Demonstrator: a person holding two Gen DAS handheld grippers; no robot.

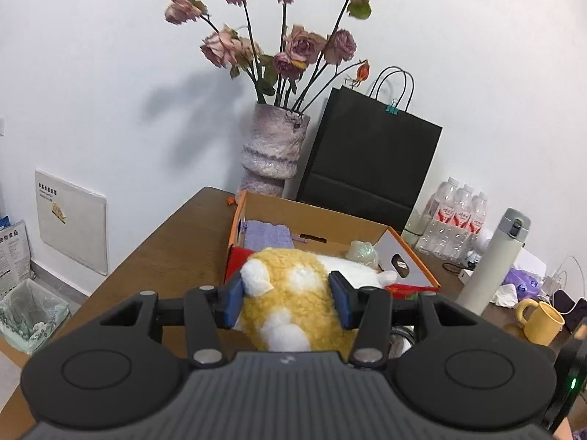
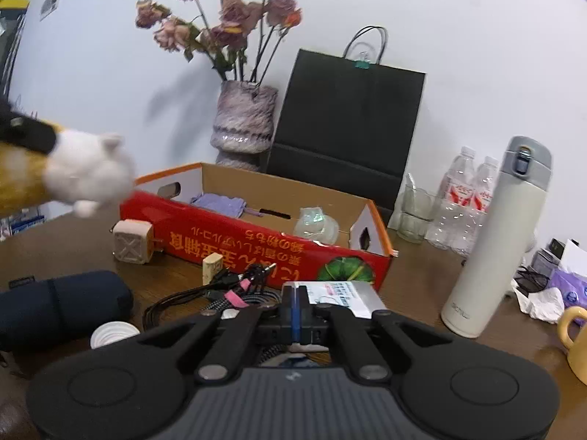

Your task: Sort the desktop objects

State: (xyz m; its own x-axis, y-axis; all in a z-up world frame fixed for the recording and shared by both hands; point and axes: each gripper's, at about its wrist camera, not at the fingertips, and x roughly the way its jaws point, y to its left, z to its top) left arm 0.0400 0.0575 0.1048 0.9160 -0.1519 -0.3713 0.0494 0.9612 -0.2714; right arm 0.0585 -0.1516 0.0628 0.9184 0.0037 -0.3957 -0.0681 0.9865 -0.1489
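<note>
The left gripper point(image 1: 290, 302) is tilted a little downward toward the open cardboard box point(image 1: 414, 256), its blue pads point(image 1: 234, 302) pressed into both flanks of a yellow-and-white plush toy point(image 1: 293, 293). The toy is clear of the wooden table point(image 1: 161, 256), just short of the box's near wall. Its long axis runs away from the gripper toward the box; in the right wrist view the white end with small ears point(image 2: 88, 170) sticks out rightward past the black finger, above the table's left part.

The right gripper point(image 2: 296, 315) also points slightly down, low over the near middle of the table. Its jaws are together, and whether anything thin is pinched between them cannot be made out. Just ahead of them lies a white packet with a printed label point(image 2: 341, 293), the print too small to read, touching the box's red front.

That red wall point(image 2: 256, 245) carries orange East Asian characters, seen upside down. Inside the box lie a folded lilac cloth point(image 2: 220, 201) at its left end and a clear wrapped item point(image 2: 315, 222) near its right end.

A pale flask point(image 2: 495, 242) stands upright on the right part of the table, with small lettering at its base that may be a brand. Bottled water with red labels point(image 2: 466, 198) stands behind it.
</note>
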